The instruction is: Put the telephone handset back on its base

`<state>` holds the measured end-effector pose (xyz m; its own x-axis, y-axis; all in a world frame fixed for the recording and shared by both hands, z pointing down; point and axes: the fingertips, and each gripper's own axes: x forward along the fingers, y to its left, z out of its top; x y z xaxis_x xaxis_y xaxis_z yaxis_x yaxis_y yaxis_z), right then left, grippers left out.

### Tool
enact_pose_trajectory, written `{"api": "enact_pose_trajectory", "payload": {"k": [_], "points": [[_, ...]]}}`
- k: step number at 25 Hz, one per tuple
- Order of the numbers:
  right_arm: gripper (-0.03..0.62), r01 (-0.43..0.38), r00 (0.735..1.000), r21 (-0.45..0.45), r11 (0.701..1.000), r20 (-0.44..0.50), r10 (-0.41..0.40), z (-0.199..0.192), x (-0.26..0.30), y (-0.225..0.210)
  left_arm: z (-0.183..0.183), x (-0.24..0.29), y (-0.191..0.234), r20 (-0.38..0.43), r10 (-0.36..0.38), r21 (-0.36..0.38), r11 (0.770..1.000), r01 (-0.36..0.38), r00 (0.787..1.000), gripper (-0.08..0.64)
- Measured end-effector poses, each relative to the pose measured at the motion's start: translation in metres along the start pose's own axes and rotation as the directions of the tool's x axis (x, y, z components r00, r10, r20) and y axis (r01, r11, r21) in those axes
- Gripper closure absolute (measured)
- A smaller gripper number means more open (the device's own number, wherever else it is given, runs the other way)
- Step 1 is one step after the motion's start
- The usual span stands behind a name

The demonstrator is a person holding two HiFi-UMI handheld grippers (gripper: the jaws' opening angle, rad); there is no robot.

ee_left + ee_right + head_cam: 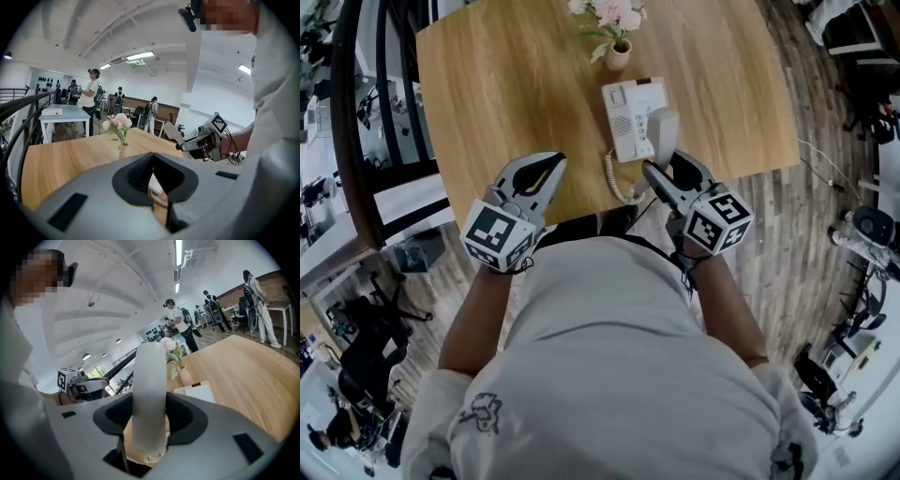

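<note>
The white telephone base (628, 117) lies on the wooden table (487, 84), near its front edge. My right gripper (664, 161) is shut on the pale grey handset (664, 134), which it holds upright just right of and above the base. In the right gripper view the handset (149, 394) rises between the jaws, and the base (199, 392) lies beyond it. A coiled cord (614, 178) hangs from the handset to the base. My left gripper (555, 161) hovers over the table's front edge, left of the phone, shut and empty.
A small vase of pink flowers (617, 52) stands just behind the base. A dark railing (347, 122) runs along the table's left side. Several people stand in the room beyond, near a pale blue table (63, 115).
</note>
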<state>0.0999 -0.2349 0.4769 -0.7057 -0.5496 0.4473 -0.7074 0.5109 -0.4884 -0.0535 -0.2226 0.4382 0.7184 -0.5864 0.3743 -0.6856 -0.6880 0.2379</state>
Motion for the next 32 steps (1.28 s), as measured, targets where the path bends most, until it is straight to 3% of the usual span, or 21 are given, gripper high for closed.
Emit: {"api": "enact_pose_trajectory", "payload": {"k": [15, 22, 32], "points": [[0.368, 0.105, 0.987, 0.025, 0.994, -0.128, -0.101, -0.033, 0.069, -0.045, -0.029, 0.034, 0.047, -0.048, -0.076, -0.060, 0.995, 0.073, 0.996, 0.554], [0.368, 0.139, 0.965, -0.053, 0.989, -0.215, -0.148, -0.053, 0.097, -0.070, -0.046, 0.052, 0.053, -0.084, -0.117, -0.083, 0.990, 0.110, 0.990, 0.554], [0.368, 0.208, 0.930, -0.056, 0.977, -0.298, -0.215, -0.072, 0.132, -0.099, -0.064, 0.077, 0.070, -0.102, -0.124, -0.117, 0.987, 0.112, 0.987, 0.554]]}}
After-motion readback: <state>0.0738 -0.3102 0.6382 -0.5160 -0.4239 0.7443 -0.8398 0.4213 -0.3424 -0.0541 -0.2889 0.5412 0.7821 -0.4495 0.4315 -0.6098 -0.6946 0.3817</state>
